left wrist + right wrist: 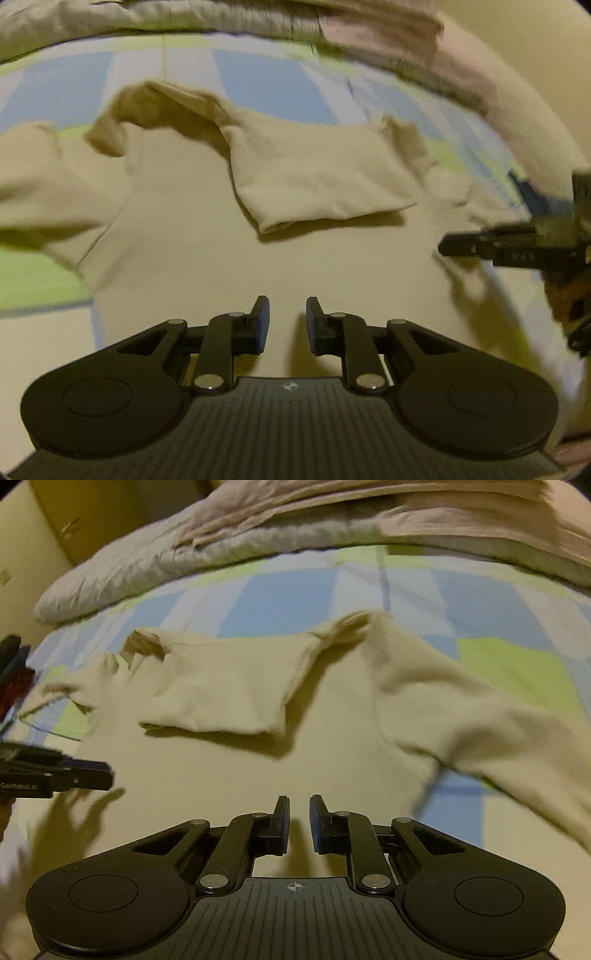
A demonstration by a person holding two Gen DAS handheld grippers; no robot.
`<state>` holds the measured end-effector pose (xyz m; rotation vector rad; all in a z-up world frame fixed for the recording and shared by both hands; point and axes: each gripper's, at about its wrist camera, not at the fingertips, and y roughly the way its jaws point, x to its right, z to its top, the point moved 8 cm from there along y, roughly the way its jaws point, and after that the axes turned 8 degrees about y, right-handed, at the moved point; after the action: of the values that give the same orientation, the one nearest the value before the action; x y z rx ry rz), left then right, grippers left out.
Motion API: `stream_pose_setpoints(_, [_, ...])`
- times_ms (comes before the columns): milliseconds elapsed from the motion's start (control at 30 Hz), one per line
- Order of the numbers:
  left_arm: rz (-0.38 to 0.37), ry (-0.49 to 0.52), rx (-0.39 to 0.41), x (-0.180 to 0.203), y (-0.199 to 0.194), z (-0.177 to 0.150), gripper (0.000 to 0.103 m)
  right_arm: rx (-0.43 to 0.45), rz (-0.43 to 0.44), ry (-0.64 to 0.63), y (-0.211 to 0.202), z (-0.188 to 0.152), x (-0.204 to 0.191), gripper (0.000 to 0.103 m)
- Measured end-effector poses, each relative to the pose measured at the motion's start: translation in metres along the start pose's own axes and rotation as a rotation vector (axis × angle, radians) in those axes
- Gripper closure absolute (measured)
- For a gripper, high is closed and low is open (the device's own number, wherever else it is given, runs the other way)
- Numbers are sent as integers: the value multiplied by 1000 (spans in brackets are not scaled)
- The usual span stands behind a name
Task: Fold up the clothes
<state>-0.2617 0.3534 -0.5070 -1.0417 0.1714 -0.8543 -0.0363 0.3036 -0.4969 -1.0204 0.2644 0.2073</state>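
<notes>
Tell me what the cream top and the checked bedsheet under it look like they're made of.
Cream top: probably soft matte cotton knit; it drapes limp and its sleeve folds with soft edges. Checked bedsheet: likely thin, smooth woven cotton, lying flat with a printed blue and green pattern.

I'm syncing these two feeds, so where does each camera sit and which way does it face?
Left wrist: on the left hand-held gripper, looking forward over the cream sweatshirt; right hand-held gripper at right edge.
Right wrist: on that gripper, same heading; the left one enters from the left.
Shared: sweatshirt, its folded sleeve, checked bedsheet.
</notes>
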Motion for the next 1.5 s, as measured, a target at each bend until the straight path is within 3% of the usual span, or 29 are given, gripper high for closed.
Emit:
stream_pose_setpoints(200, [-21,11,51,-10,29,43,97,8,40,-211,44,25,-23,87])
stream_pose_setpoints(400, [54,62,187,-39,53,141,96,140,54,-57,93,134,1,86])
stream_pose_setpoints(533, [135,-78,318,-89,46,198,93,229,51,150,106,196,29,86])
stream_pose_setpoints(600, [112,-132,360,-97,31,202,93,195,69,132,105,185,22,86])
stream_pose_setpoints(733, [10,-126,286,-80,25,168,93,127,104,97,103,164,10,86])
stream_pose_setpoints(833, [65,-50,191,-67,48,146,93,80,116,76,105,148,2,86])
stream_pose_setpoints(900, [82,-125,231,-75,33,138,93,72,52,111,122,143,5,87])
stream_pose_setpoints(1000, [107,-236,291,-88,9,126,87,84,46,228,114,143,5,86])
stream_pose_setpoints(1100, [139,-347,346,-104,-18,110,79,38,60,229,92,126,-7,86])
stream_pose_setpoints(1167, [203,-420,358,-130,-55,84,73,-6,75,228,75,105,-18,86])
stream_pose_setpoints(1233, [307,-521,354,-170,-95,57,57,-44,71,251,61,85,-26,86])
stream_pose_setpoints(1300, [410,-628,351,-211,-130,28,56,-84,58,279,49,59,-30,83])
stream_pose_setpoints(1333, [458,-683,350,-231,-147,13,56,-98,43,295,44,47,-30,77])
stream_pose_setpoints(1367, [503,-743,355,-250,-164,-2,56,-109,28,314,40,36,-30,55])
stream_pose_setpoints(1400, [539,-798,367,-268,-179,-15,56,-116,15,342,37,27,-30,46])
stream_pose_setpoints(1500, [619,-949,408,-312,-208,-51,56,-111,-8,398,33,10,-33,46])
